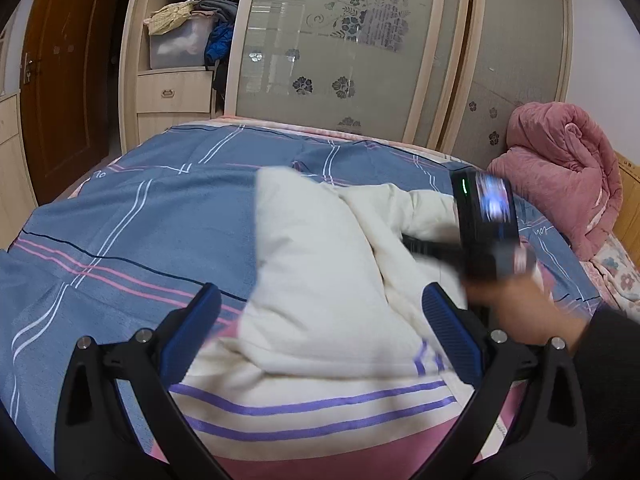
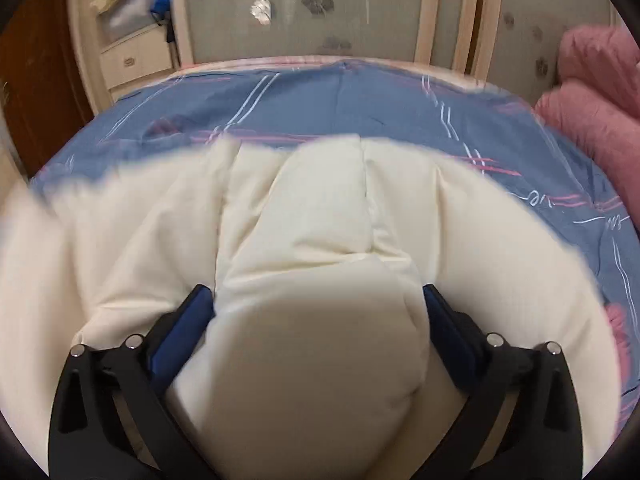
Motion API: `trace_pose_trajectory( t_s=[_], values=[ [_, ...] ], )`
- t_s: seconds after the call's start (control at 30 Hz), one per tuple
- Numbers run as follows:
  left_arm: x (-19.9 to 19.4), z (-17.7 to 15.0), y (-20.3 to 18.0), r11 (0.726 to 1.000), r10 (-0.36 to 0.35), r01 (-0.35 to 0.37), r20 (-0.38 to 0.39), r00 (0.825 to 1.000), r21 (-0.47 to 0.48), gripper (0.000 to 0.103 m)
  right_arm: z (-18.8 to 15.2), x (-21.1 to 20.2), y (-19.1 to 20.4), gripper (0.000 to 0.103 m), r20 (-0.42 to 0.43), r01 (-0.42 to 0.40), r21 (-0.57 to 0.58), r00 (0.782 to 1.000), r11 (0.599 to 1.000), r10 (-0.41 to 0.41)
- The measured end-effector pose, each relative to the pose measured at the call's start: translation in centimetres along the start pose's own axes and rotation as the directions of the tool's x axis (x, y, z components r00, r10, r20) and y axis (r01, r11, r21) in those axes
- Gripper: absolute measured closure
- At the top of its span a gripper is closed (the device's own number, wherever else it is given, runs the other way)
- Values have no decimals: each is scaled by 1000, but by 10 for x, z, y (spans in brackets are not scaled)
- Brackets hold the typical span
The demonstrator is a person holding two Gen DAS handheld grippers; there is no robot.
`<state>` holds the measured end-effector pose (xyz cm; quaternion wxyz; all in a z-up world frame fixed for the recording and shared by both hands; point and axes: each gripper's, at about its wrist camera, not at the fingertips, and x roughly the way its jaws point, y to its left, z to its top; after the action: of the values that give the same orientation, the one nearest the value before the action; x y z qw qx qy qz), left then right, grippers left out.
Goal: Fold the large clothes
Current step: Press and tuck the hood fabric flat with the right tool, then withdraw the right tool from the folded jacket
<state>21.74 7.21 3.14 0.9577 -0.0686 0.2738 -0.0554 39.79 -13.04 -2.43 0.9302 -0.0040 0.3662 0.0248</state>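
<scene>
A cream white padded jacket [image 1: 320,280] with purple stripes and a pink band at its hem lies on the blue plaid bed cover [image 1: 140,208]. My left gripper [image 1: 320,320] is open above the hem end, its blue pads [image 1: 192,332] wide apart on either side of the jacket. The right gripper's body [image 1: 488,224], blurred, is over the jacket's right side, held by a hand. In the right wrist view the jacket [image 2: 280,220] fills the frame. A thick fold of it [image 2: 320,340] sits between the wide-apart jaws of my right gripper [image 2: 318,308].
A pink quilt [image 1: 560,172] is bundled at the bed's right end, also in the right wrist view [image 2: 592,104]. Behind the bed stands a wardrobe with frosted sliding doors [image 1: 340,48] and open shelves of clothes [image 1: 188,32]. A brown door [image 1: 60,80] is at left.
</scene>
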Motion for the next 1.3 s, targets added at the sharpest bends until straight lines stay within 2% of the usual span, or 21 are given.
trace_pose_trajectory(
  t_s=[0.13,0.2,0.23,0.27,0.33,0.4,0.43,0.5,0.53,0.6,0.7,0.77,0.8,0.87,0.93,0.97,1.0,1.07,1.13,1.23,1.3],
  values=[
    [0,0,-1,1000,-4,4,-4,1000,2,2,6,0,-15,1,-6,-43,39,999,998,43],
    [1,-1,-3,1000,-8,8,-9,1000,-5,2,12,-13,-18,1,18,-92,55,996,994,91],
    [1,-2,-5,1000,-9,9,-9,1000,-4,2,12,-24,-22,1,40,-115,75,993,991,112],
    [1,-3,-7,1000,-9,9,-9,1000,-1,2,14,-43,-27,1,101,-136,103,987,985,126],
    [0,-4,-12,1000,-11,11,-10,1000,10,2,14,-80,-29,1,169,-140,93,978,986,123],
    [-2,-6,-21,999,-14,14,-10,1000,29,2,7,-97,-24,1,135,-121,56,984,991,112],
    [-2,-7,-24,999,-14,14,-10,1000,42,2,-2,-93,-22,1,83,-95,38,992,995,92],
    [-3,-9,-32,998,-11,12,-12,1000,68,2,-27,-58,-21,1,-49,-74,0,996,997,74],
    [-3,-10,-35,997,-8,9,-13,1000,77,2,-45,-38,-23,1,-85,-76,-16,994,997,75],
    [-5,-12,-40,996,-5,7,-16,1000,85,2,-55,-33,-31,1,-54,-107,25,993,994,108],
    [-16,-11,-44,995,-9,10,-3,1000,99,2,-54,-37,-29,1,-41,-102,23,994,995,103],
    [-21,-10,-48,993,-4,3,6,1000,120,2,-55,-52,-34,1,13,-134,46,991,990,134],
    [-22,-10,-50,992,-2,0,8,1000,127,2,-62,-63,-39,1,46,-160,67,986,985,157],
    [-29,-9,-51,992,2,-4,16,1000,128,2,-70,-96,-51,1,131,-261,131,961,956,245],
    [-36,-9,-50,994,-13,11,18,1000,108,2,-92,-153,-69,1,261,-388,182,905,904,336],
    [-40,-9,-49,995,-23,22,16,1000,97,2,-104,-182,-76,1,306,-416,172,884,893,353],
    [-43,-10,-51,995,-29,28,14,999,94,2,-113,-202,-80,1,326,-420,157,876,894,355],
    [-53,-14,-55,993,-35,33,13,999,110,2,-144,-255,-92,1,379,-412,87,856,907,352],
    [-62,-21,-58,990,-35,33,13,999,136,2,-173,-291,-100,1,410,-366,19,852,930,327],
    [-75,-34,-65,983,-14,14,0,1000,181,2,-227,-337,-117,1,460,-198,-89,861,976,217],
    [-87,-44,-68,978,2,-1,-4,1000,207,2,-245,-350,-122,1,461,-103,-114,876,988,145]
  ],
)
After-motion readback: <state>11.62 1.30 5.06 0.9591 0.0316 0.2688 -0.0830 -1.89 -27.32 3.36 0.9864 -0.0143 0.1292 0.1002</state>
